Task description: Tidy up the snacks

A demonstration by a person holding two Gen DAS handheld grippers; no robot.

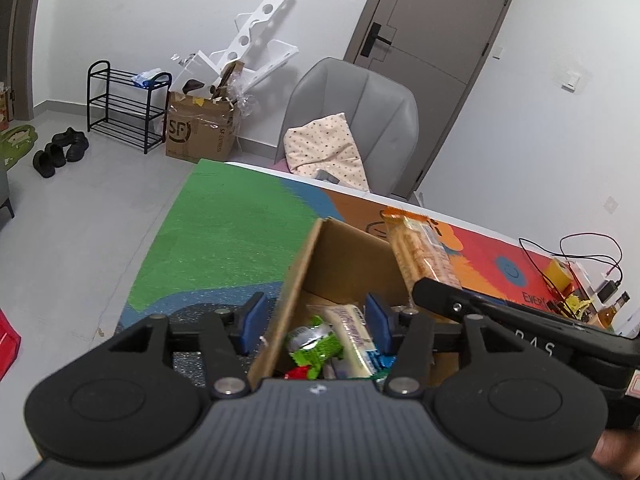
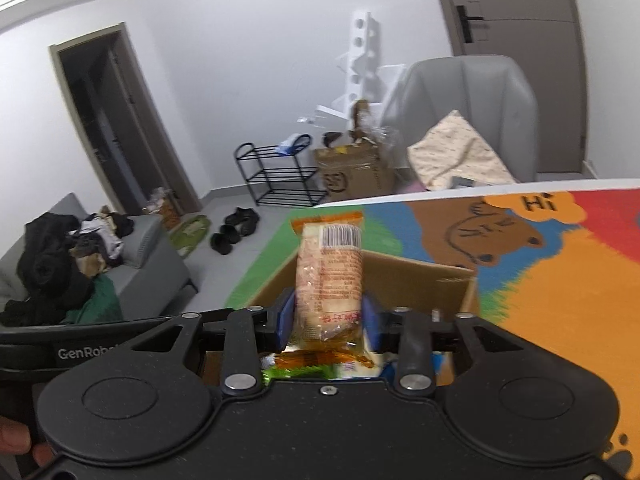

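Note:
A brown cardboard box (image 1: 340, 264) stands on the colourful table mat and holds several snack packets, among them a green one (image 1: 316, 346) and a white one (image 1: 354, 336). My left gripper (image 1: 316, 320) is open, its blue pads (image 1: 254, 318) straddling the box's left wall. My right gripper (image 2: 328, 320) is shut on an orange biscuit packet (image 2: 330, 276), upright over the box (image 2: 420, 284). That packet (image 1: 422, 250) shows in the left wrist view above the box's right side, held by the right gripper's black finger.
A grey chair (image 1: 360, 120) with a dotted cushion stands behind the table. Cables, a yellow box (image 1: 558, 272) and a bottle lie at the table's far right. On the floor stand a black shoe rack (image 1: 124, 108), a cardboard carton and a sofa (image 2: 100, 264).

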